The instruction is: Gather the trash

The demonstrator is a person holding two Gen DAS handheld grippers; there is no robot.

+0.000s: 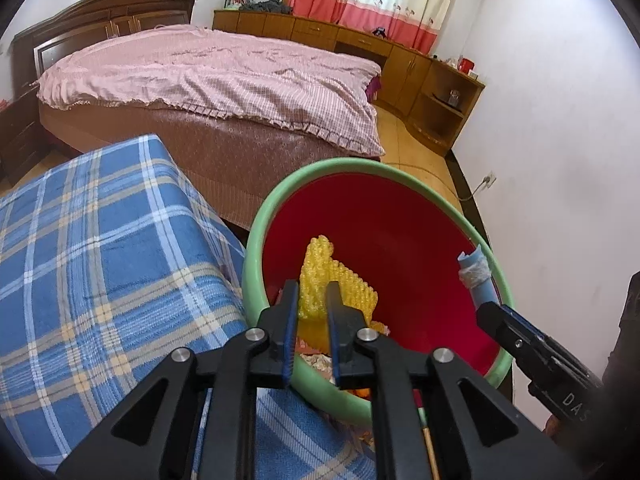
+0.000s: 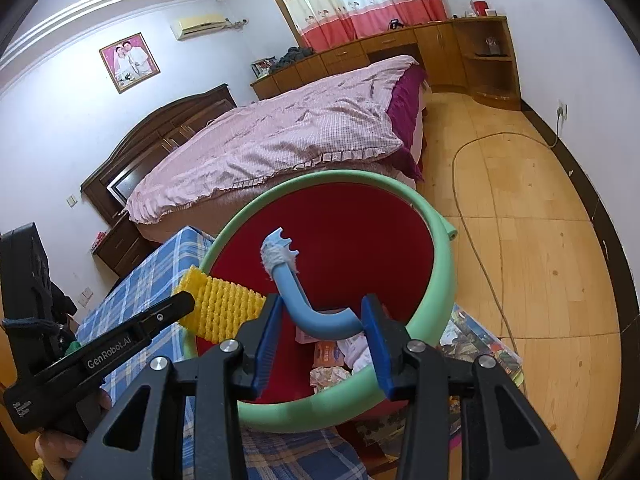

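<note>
A red bin with a green foam rim (image 1: pixel 264 220) (image 2: pixel 444 264) stands beside a blue plaid surface. My left gripper (image 1: pixel 313 292) is shut on a yellow bubble-wrap piece (image 1: pixel 340 284) and holds it over the bin; the piece also shows in the right wrist view (image 2: pixel 224 308). My right gripper (image 2: pixel 322 312) holds a curved blue foam tube (image 2: pixel 320 322) between its pads, over the bin; its taped end shows in the left wrist view (image 1: pixel 476 276). Crumpled wrappers and paper (image 2: pixel 336 360) lie in the bin's bottom.
A blue plaid cloth (image 1: pixel 100 260) covers the surface on the left. A bed with a pink cover (image 1: pixel 224 80) is behind the bin. A cable (image 2: pixel 472 216) runs across the wooden floor. Printed papers (image 2: pixel 480 340) lie under the bin's right side.
</note>
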